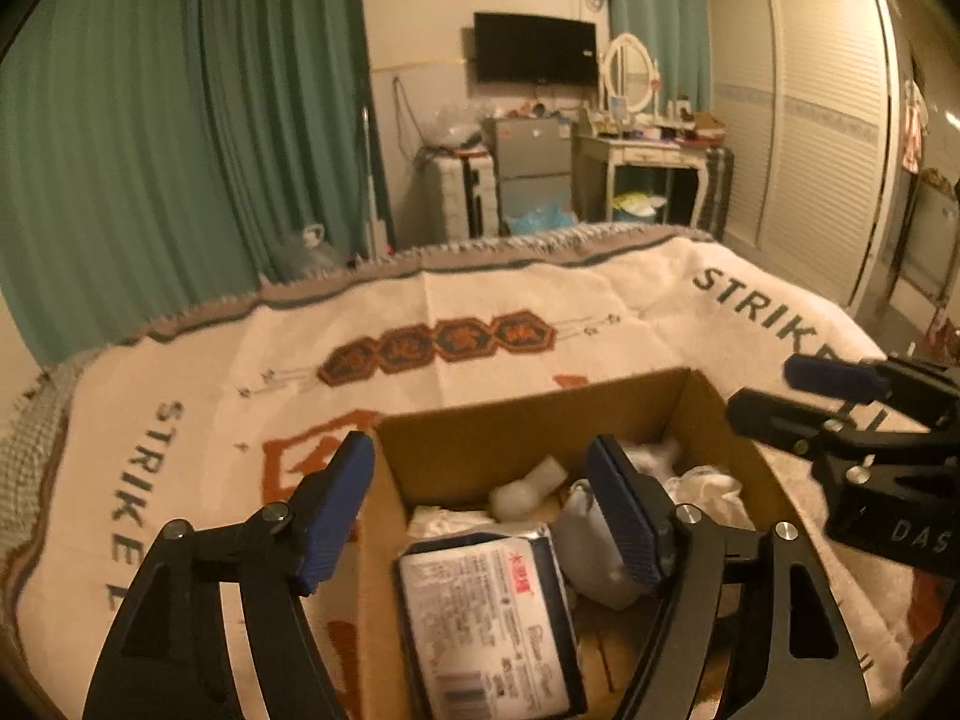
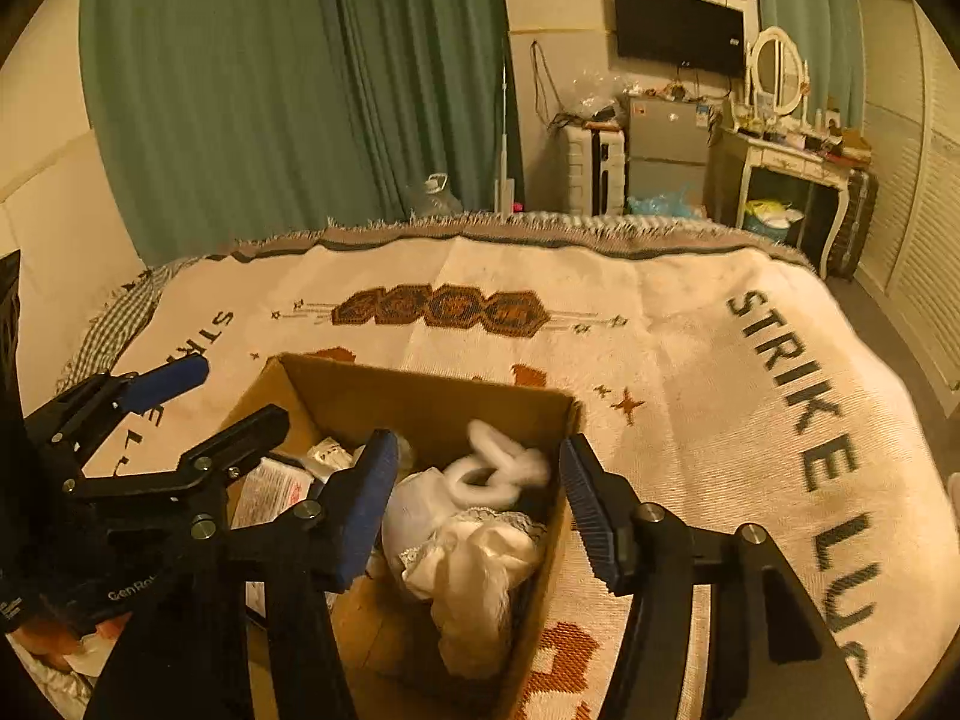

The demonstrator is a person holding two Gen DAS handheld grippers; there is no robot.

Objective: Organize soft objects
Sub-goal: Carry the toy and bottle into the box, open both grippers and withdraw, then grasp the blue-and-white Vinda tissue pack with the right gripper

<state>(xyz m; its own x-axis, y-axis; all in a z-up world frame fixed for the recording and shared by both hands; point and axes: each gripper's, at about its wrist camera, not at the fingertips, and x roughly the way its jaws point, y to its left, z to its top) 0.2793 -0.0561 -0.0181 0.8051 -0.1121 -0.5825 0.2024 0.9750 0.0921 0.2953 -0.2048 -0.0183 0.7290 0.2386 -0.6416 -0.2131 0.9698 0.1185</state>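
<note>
An open cardboard box sits on the bed. Inside lie a flat packet with a blue-edged label, a white roll, a white plastic bag, white lacy cloth and a white twisted cord-like piece. My left gripper is open and empty, just above the box's left part. My right gripper is open and empty above the cloth at the box's right end. Each gripper shows in the other's view: the right, the left.
The bed is covered by a cream blanket with "STRIKE" lettering and orange motifs. Beyond it are green curtains, a wall TV, a small fridge, a dressing table and a wardrobe.
</note>
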